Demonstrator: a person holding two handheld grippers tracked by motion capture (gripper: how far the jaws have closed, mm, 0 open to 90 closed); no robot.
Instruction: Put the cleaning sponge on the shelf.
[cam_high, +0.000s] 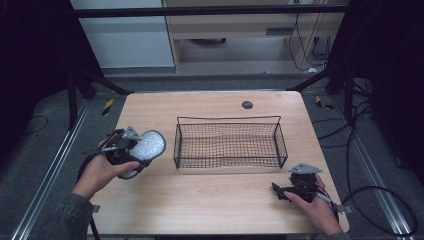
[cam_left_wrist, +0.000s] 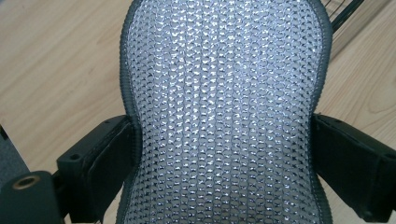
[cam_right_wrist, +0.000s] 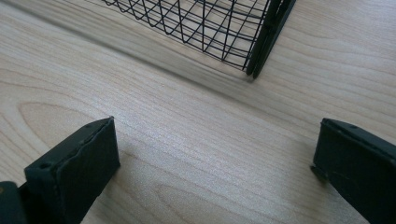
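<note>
Left gripper (cam_high: 131, 148): held over the table's left side, its jaws clamped on the narrow waist of the silver mesh shoe sole (cam_left_wrist: 224, 116), one jaw on each edge.
Shoe sole: lifted off the table, just left of the wire basket (cam_high: 229, 143), its rounded end pointing toward the basket.
Right gripper (cam_high: 280, 191): near the right front of the wooden table (cam_high: 210, 200), jaws spread wide with nothing between them, aimed left.
Wire basket: black, mid-table, nothing seen inside.
</note>
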